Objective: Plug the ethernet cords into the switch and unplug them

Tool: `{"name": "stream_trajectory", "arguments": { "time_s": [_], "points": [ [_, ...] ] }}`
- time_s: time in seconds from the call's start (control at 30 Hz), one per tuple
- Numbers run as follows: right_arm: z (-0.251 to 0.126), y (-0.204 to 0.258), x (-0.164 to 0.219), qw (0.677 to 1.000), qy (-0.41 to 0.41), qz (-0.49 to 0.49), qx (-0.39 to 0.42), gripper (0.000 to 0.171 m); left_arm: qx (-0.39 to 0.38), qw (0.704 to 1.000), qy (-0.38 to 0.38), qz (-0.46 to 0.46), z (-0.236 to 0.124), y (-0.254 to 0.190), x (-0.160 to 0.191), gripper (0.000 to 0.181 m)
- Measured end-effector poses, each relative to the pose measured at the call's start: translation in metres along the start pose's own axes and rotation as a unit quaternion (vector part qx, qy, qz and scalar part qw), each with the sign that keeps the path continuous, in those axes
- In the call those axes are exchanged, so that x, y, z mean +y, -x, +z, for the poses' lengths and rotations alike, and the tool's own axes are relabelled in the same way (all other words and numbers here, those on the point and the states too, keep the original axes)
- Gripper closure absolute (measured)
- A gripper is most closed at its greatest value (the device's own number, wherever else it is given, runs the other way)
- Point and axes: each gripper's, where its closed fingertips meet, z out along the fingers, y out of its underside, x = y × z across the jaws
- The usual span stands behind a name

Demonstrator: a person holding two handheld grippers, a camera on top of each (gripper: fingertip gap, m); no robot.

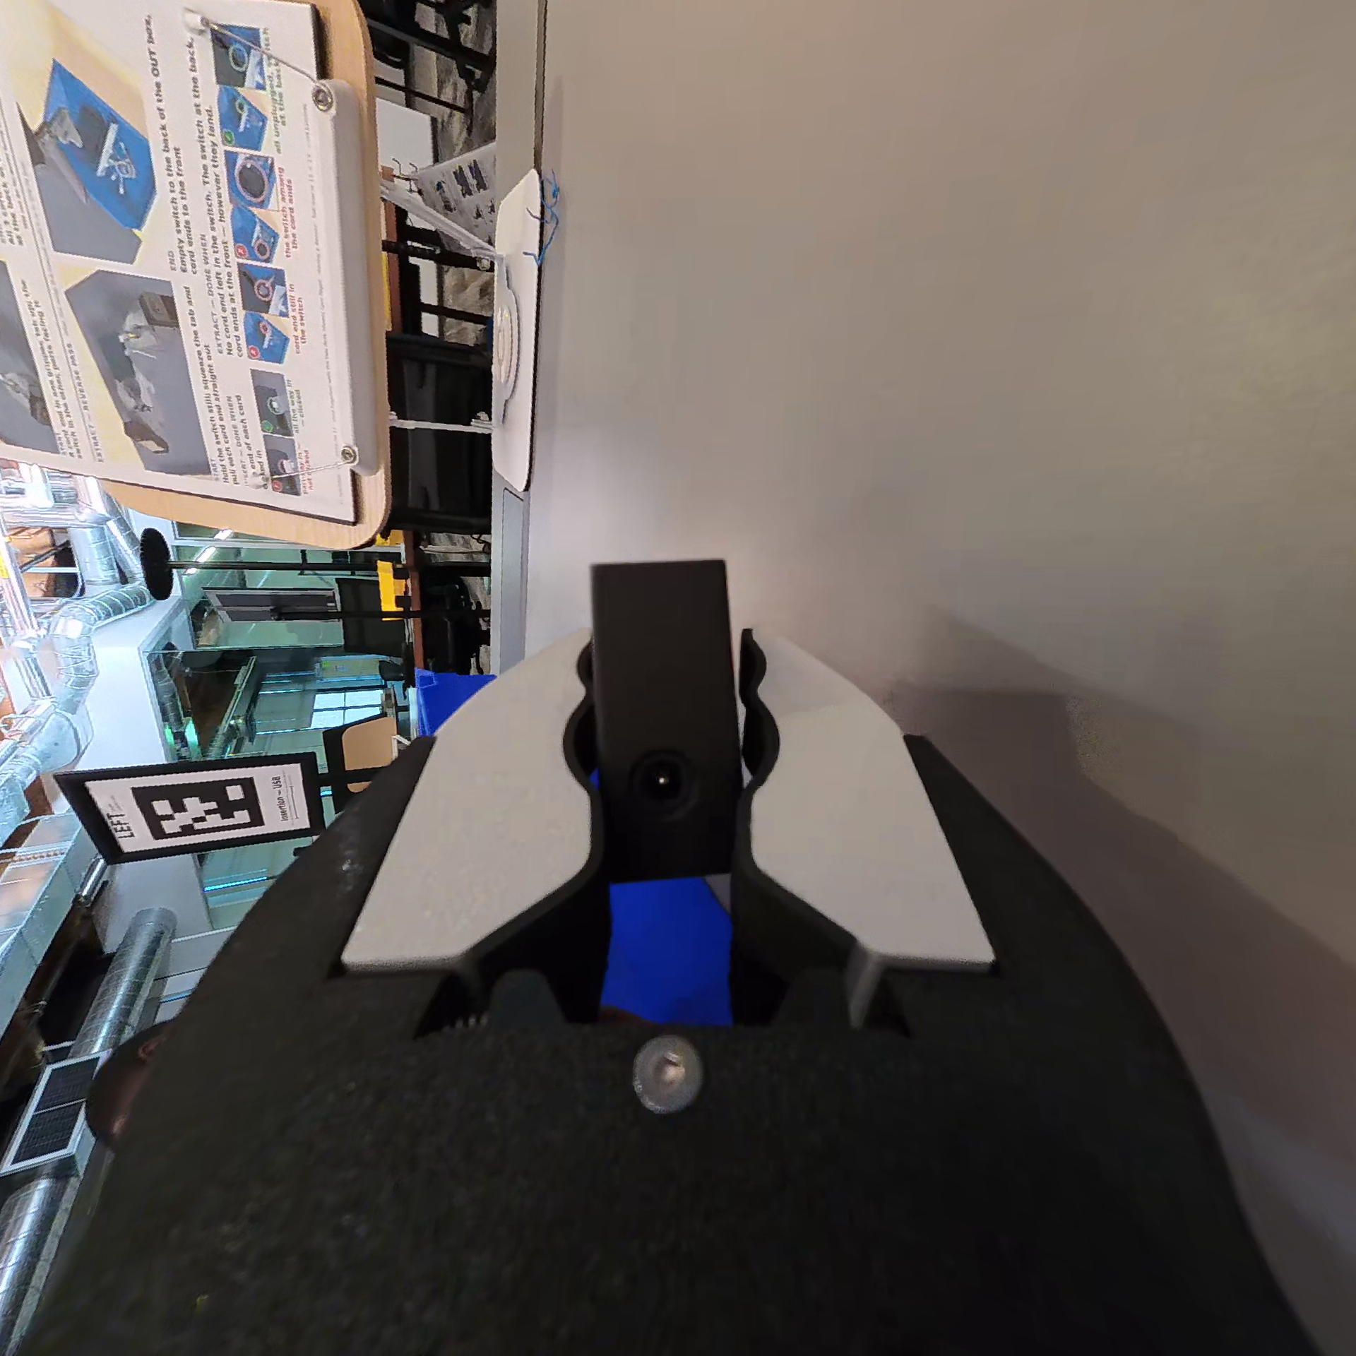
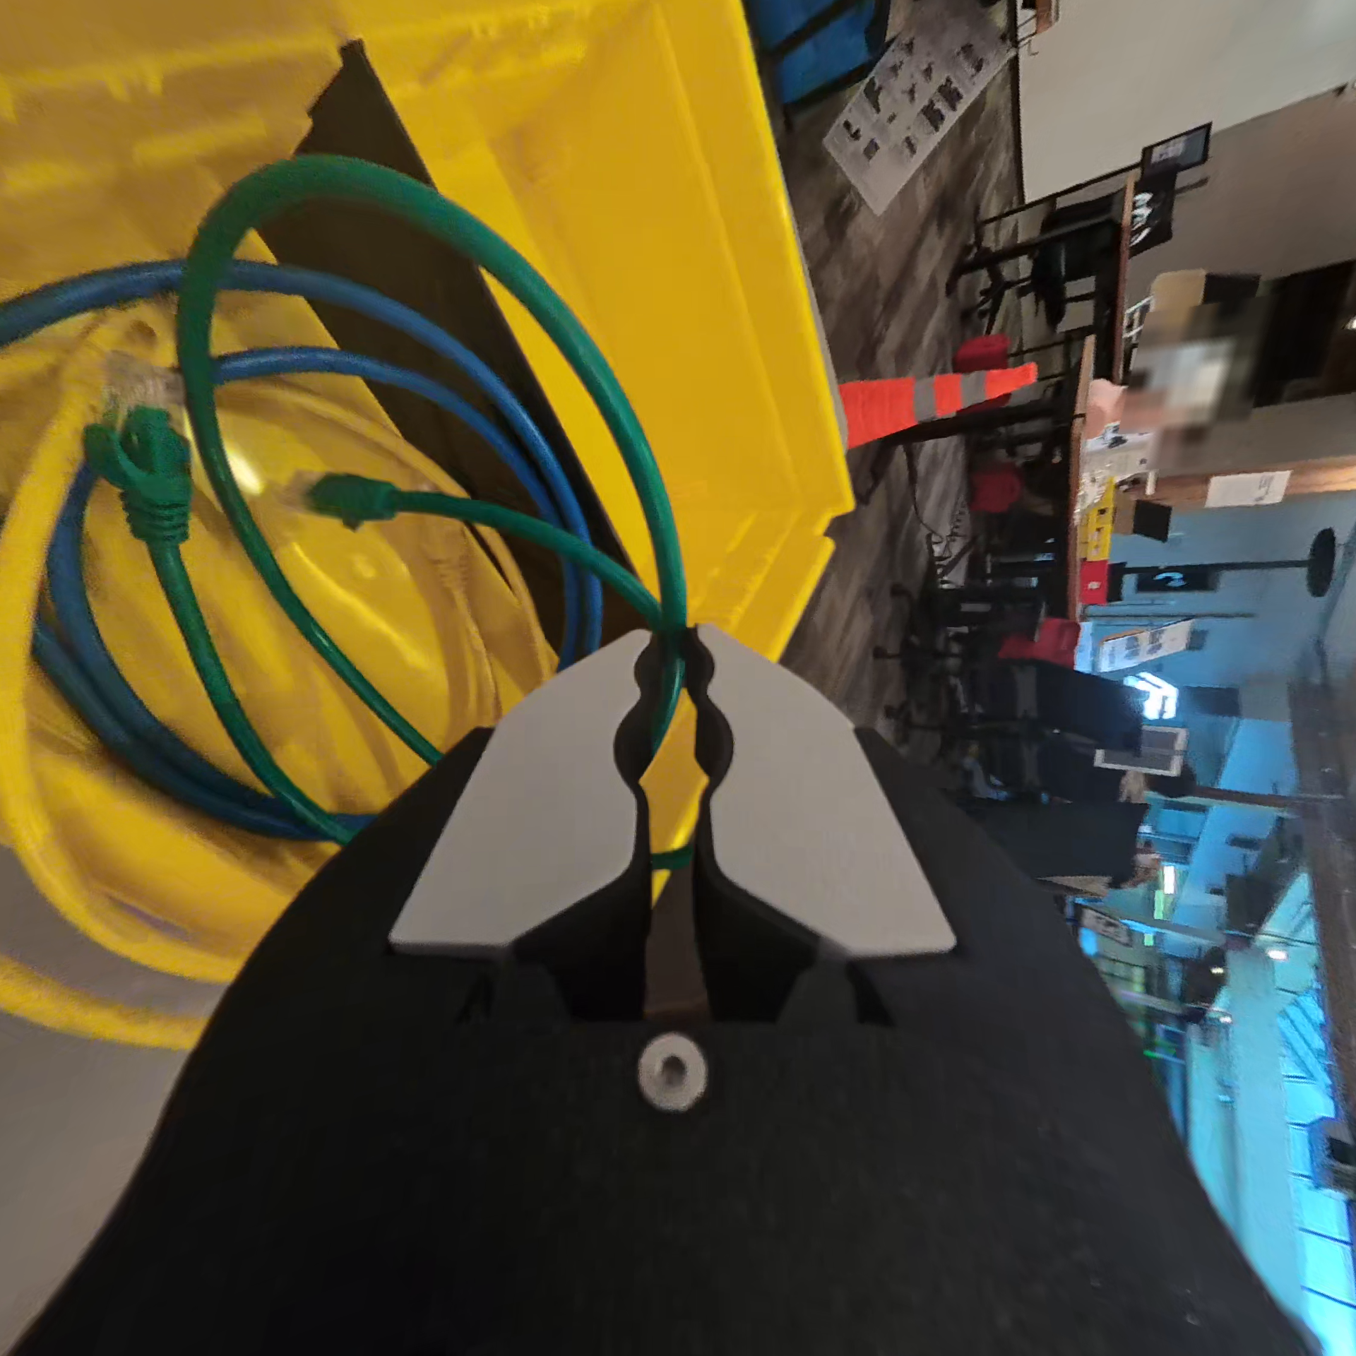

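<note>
Your left gripper (image 1: 664,704) clamps the black box-shaped switch (image 1: 660,660), long axis forward. Your right gripper (image 2: 671,660) pinches the green ethernet cord (image 2: 440,242) mid-length; its clear-tipped plug (image 2: 345,499) lies ahead-left.

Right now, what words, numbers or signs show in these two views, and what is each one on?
I won't copy wording; here is what bears it.
Instruction poster on a wooden board: printed text with photos.
Black-framed card: short print beside a square black-and-white code.
White sheet with dark pictures: too blurred.
Black sign on a stand: one white mark, blurred.
Black switch, green cord: none shows.
</note>
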Motion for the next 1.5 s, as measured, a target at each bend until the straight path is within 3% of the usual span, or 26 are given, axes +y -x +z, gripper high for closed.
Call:
{"name": "stream_trajectory", "arguments": {
  "time_s": [0.27,0.43,0.6,0.77,0.83,0.9,0.97,1.03,1.2,1.3,1.33,1.43,1.5],
  "points": [
    [0.056,0.013,0.003,0.999,0.044,0.000,-0.031,0.165,-0.010,1.000,0.002,0.006,0.001,0.003,-0.001,0.151],
    [0.062,0.010,0.004,0.998,0.049,0.016,-0.026,0.165,-0.023,1.000,-0.005,0.016,-0.003,0.006,-0.003,0.152],
    [0.036,0.001,-0.001,0.997,0.021,0.068,-0.041,0.149,-0.044,0.998,-0.029,0.016,-0.011,0.015,-0.013,0.152],
    [-0.032,-0.018,-0.024,0.976,-0.073,0.201,-0.046,0.150,-0.093,0.992,-0.076,0.027,-0.022,0.029,-0.027,0.152],
    [-0.067,0.006,-0.059,0.929,-0.171,0.296,-0.143,0.150,-0.132,0.985,-0.094,0.055,-0.031,0.036,-0.035,0.152],
    [-0.109,0.050,-0.106,0.836,-0.277,0.370,-0.295,0.150,-0.165,0.975,-0.116,0.089,-0.040,0.039,-0.045,0.152],
    [-0.140,0.101,-0.145,0.744,-0.312,0.393,-0.442,0.145,-0.186,0.966,-0.137,0.115,-0.048,0.037,-0.056,0.152],
    [-0.160,0.150,-0.175,0.677,-0.289,0.378,-0.562,0.130,-0.196,0.960,-0.156,0.125,-0.054,0.035,-0.067,0.152],
    [-0.189,0.207,-0.243,0.536,-0.252,0.371,-0.715,0.121,-0.215,0.947,-0.184,0.152,-0.064,0.027,-0.087,0.152],
    [-0.206,0.228,-0.268,0.431,-0.196,0.364,-0.802,0.115,-0.229,0.938,-0.192,0.174,-0.068,0.022,-0.092,0.152],
    [-0.208,0.235,-0.275,0.406,-0.178,0.359,-0.821,0.115,-0.230,0.936,-0.194,0.180,-0.068,0.020,-0.094,0.152],
    [-0.214,0.258,-0.288,0.389,-0.144,0.327,-0.849,0.121,-0.232,0.934,-0.193,0.193,-0.067,0.015,-0.094,0.152],
    [-0.219,0.260,-0.294,0.363,-0.149,0.321,-0.862,0.139,-0.235,0.933,-0.182,0.202,-0.064,0.014,-0.092,0.152]
  ]
}}
